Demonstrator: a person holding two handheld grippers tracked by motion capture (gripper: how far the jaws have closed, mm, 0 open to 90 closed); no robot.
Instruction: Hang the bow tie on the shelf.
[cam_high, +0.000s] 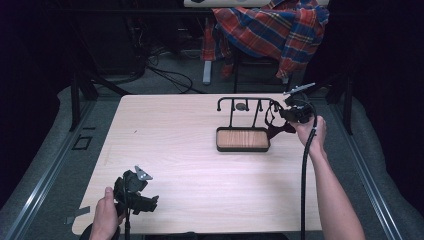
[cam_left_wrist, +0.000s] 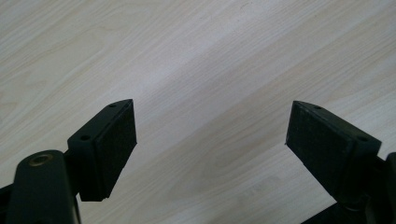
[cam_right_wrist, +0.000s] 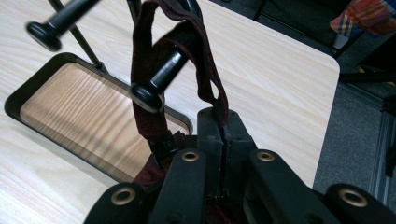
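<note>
A black metal rack (cam_high: 245, 99) with pegs rises from a wooden tray (cam_high: 218, 140) on the right half of the table. A dark red strap (cam_right_wrist: 142, 60) is looped over one peg (cam_right_wrist: 154, 86) and hangs down beside the tray (cam_right_wrist: 79, 107). My right gripper (cam_right_wrist: 223, 123) is shut on one end of that strap just below the peg; it appears at the rack's right end (cam_high: 289, 115), with the strap (cam_high: 274, 131) dangling under it. My left gripper (cam_high: 145, 201) rests low at the table's near left corner, its jaws open over bare wood (cam_left_wrist: 210, 109) with nothing between them.
A small grey object (cam_high: 241, 106) hangs under the rack's top bar. Beyond the table's far edge stands a chair draped with a plaid shirt (cam_high: 272, 27), with cables on the floor (cam_high: 170, 75). The table's right edge (cam_right_wrist: 327, 107) lies close to my right gripper.
</note>
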